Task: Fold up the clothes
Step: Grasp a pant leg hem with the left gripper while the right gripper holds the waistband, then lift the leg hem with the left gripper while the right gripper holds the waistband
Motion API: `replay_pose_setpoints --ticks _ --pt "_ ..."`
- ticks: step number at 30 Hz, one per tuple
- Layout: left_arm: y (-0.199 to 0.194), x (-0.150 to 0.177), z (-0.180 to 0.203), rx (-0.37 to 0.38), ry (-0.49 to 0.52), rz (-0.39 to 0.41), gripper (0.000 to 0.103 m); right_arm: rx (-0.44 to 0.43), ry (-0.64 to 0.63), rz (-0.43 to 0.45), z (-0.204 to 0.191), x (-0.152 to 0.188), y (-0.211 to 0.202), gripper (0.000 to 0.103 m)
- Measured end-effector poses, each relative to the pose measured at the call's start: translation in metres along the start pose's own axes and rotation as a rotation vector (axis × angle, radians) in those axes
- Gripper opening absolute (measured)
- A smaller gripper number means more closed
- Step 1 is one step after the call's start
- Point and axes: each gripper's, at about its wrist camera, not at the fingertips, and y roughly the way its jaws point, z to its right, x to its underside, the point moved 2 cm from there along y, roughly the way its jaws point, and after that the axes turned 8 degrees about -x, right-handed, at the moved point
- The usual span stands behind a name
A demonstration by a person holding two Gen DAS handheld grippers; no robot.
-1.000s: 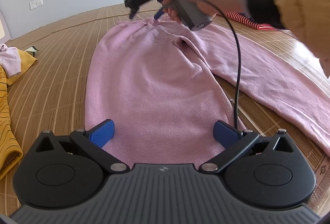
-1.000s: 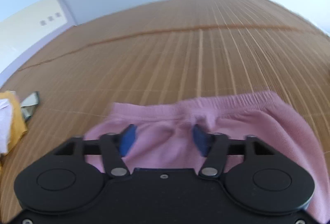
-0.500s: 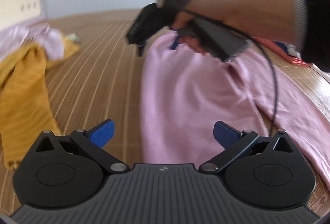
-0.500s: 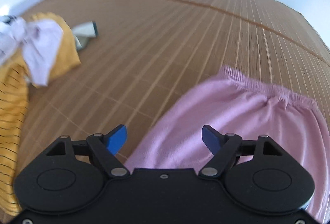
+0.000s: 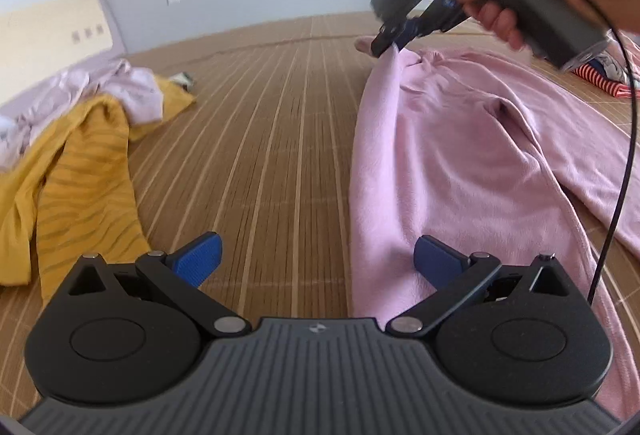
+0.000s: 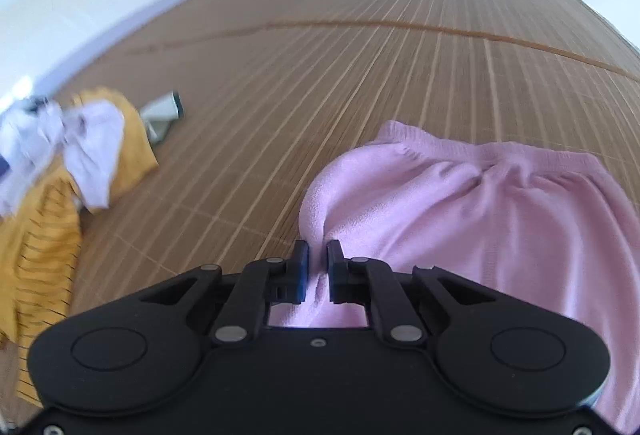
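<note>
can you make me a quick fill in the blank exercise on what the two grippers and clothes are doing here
1. The right gripper is shut on a fold of the ____ garment.
2. The left gripper has its jaws ____, holding nothing.
3. The pile with the yellow striped garment lies to the ____ of the pink one in the left wrist view.
4. All the clothes lie on a ____ mat.

Missing words: pink; open; left; bamboo
</note>
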Motion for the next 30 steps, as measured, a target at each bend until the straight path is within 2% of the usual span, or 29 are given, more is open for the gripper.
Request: replay_pose_setpoints --ticks 5,6,7,8,9,10,12,15,20,23,25,29,30 --pt "-0.002 0.000 0.004 0.189 -0.073 0.000 0.102 -0.088 0.056 0.079 0.013 -0.014 -0.030 0.010" --pt "-0.004 -0.001 0.008 0.209 -0.065 0.004 0.091 -0.100 0.063 0.090 0.015 -0.016 -0.035 0.010" --pt "-0.004 -0.001 0.011 0.212 -0.052 0.002 0.067 -0.110 0.065 0.095 0.017 -0.018 -0.039 0.010" --pt "-0.003 -0.001 0.014 0.213 -0.044 0.004 0.048 -0.112 0.064 0.095 0.017 -0.020 -0.036 0.010" --pt "-0.003 -0.002 0.016 0.213 -0.037 0.006 0.015 -0.113 0.062 0.095 0.017 -0.022 -0.033 0.010" --pt "-0.002 -0.003 0.016 0.230 -0.044 0.002 0.012 -0.113 0.058 0.097 0.017 -0.022 -0.032 0.010" --pt "-0.007 -0.006 0.018 0.264 -0.058 0.006 0.008 -0.113 0.049 0.102 0.016 -0.022 -0.031 0.010" --pt "-0.032 -0.016 0.028 0.294 -0.025 0.072 0.007 -0.113 0.051 0.119 0.019 -0.021 -0.030 0.010" --pt "-0.079 -0.039 0.060 0.378 0.051 0.162 0.007 -0.155 0.119 0.172 0.046 -0.023 -0.063 0.010" --pt "-0.087 -0.051 0.095 0.449 0.069 0.155 0.007 -0.162 0.144 0.206 0.067 -0.021 -0.084 0.005" --pt "-0.089 -0.055 0.121 0.524 0.064 0.127 0.007 -0.146 0.183 0.235 0.087 -0.015 -0.098 0.004" --pt "-0.096 -0.048 0.163 0.584 0.136 0.114 0.007 -0.094 0.240 0.250 0.131 0.002 -0.112 0.003" --pt "-0.096 -0.046 0.164 0.569 0.155 0.119 0.008 -0.076 0.243 0.245 0.140 0.007 -0.114 0.003"
